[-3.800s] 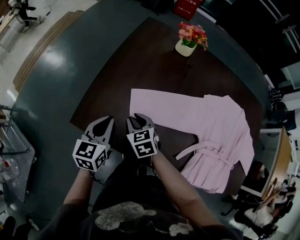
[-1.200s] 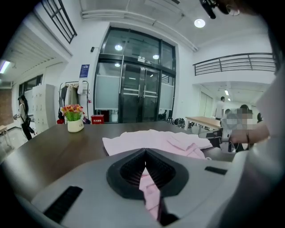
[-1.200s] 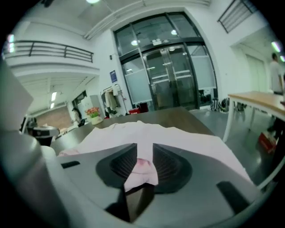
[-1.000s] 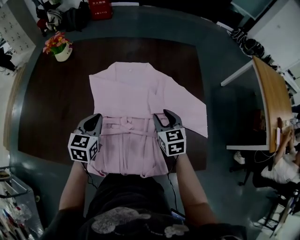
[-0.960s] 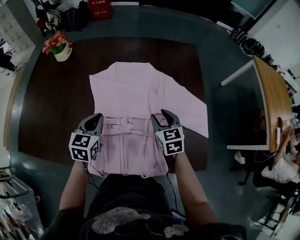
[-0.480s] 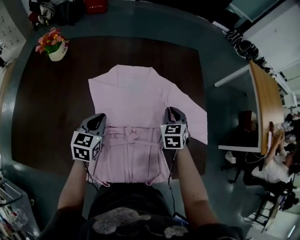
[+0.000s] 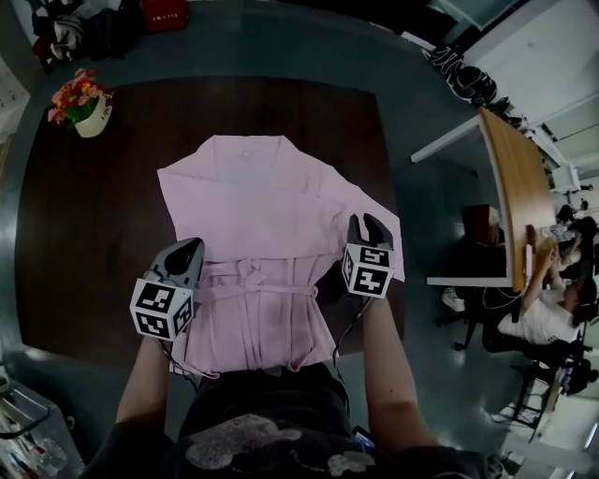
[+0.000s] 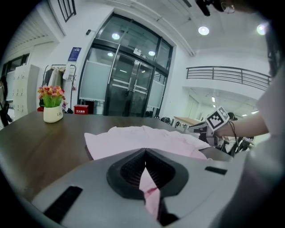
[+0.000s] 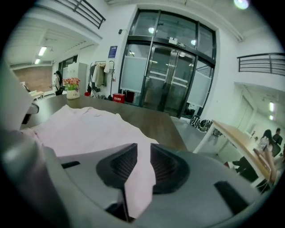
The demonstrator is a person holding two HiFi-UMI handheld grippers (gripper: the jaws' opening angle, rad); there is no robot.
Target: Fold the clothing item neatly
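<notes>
- We are seeing the pink robe (image 7: pixel 271 215) lying flat on the dark wooden table (image 7: pixel 94 234). Its long axis is running top to bottom in the head view, with the collar pointing to the upper edge and the hem at bottom centre.
- Its spread sleeve (image 7: pixel 351 201) is slanting toward the lower right, and a tied belt (image 7: pixel 251 276) is crossing the waist.
- The left gripper (image 7: pixel 187 251), at centre left, is pinching the robe's left edge at the waist. In its own view the jaws are pressing together on a fold of pink cloth.
- The right gripper (image 7: pixel 371 223), at centre right, is sitting over the sleeve. Its jaws are opening, with a strip of pink cloth lying between the parted pads.
- The red box (image 7: pixel 164 14) at the upper edge is carrying white characters that we are finding too small to read. The blue sign (image 8: pixel 75 54) by the glass doors (image 8: pixel 129 84) is equally illegible.
- Only the gripper views are showing those doors. Only the head view is giving us the robe's whole outline, the flower pot (image 7: pixel 82 105) at upper left seen from above, and the light wooden desk (image 7: pixel 510 187) at the right.
</notes>
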